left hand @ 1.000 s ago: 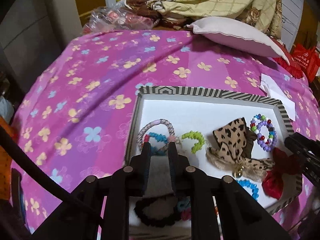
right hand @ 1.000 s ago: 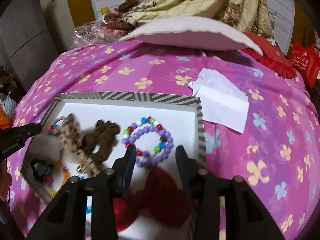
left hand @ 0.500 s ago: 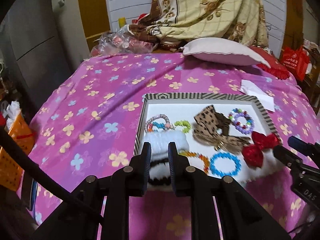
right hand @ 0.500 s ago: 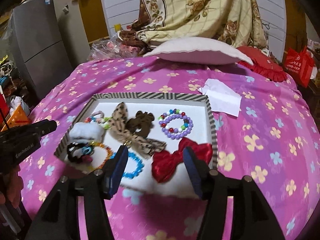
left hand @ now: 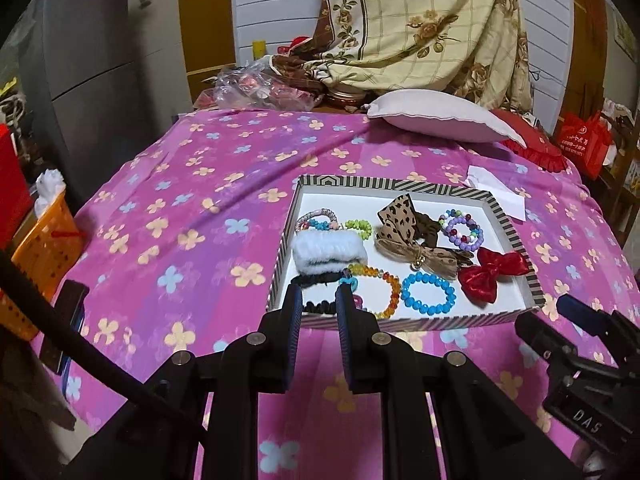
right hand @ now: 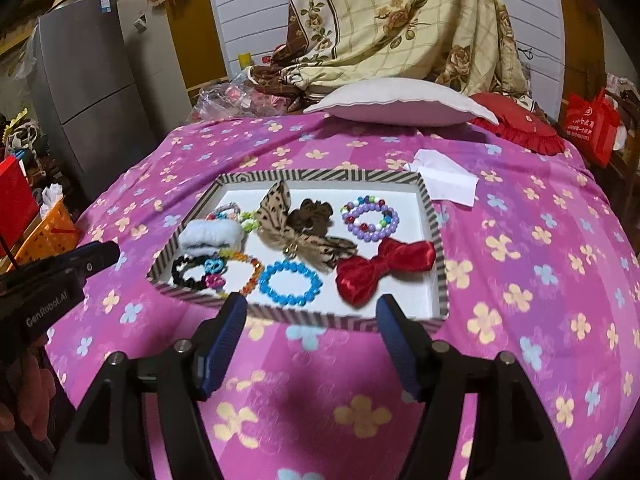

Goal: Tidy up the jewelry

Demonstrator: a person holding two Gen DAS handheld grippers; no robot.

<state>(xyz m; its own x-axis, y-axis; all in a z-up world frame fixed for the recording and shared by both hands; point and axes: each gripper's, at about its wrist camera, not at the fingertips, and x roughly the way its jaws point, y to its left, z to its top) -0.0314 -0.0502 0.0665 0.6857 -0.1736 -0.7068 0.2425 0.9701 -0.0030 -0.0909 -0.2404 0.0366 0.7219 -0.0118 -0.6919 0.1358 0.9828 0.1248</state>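
We are holding both grippers clear of the tray (right hand: pixel 438 264), empty: the left gripper (left hand: pixel 316 300) parted narrowly, the right gripper (right hand: pixel 310 304) having just opened wide; the jewelry (right hand: pixel 290 284) is lying ahead, apparently all sorted.

1. a bedroom in a home: a bed under a pink flowered sheet (right hand: pixel 540 240) fills the view.
2. at the bed's far edge lies a pale pillow (right hand: pixel 400 106), with a red frilled cushion (right hand: pixel 520 128) beside it.
3. behind them, a cream floral quilt (right hand: pixel 400 28) is heaped against white panelling.
4. off the bed's left edge stands a grey fridge (right hand: pixel 92 92), with an orange basket (right hand: pixel 48 232) nearer.
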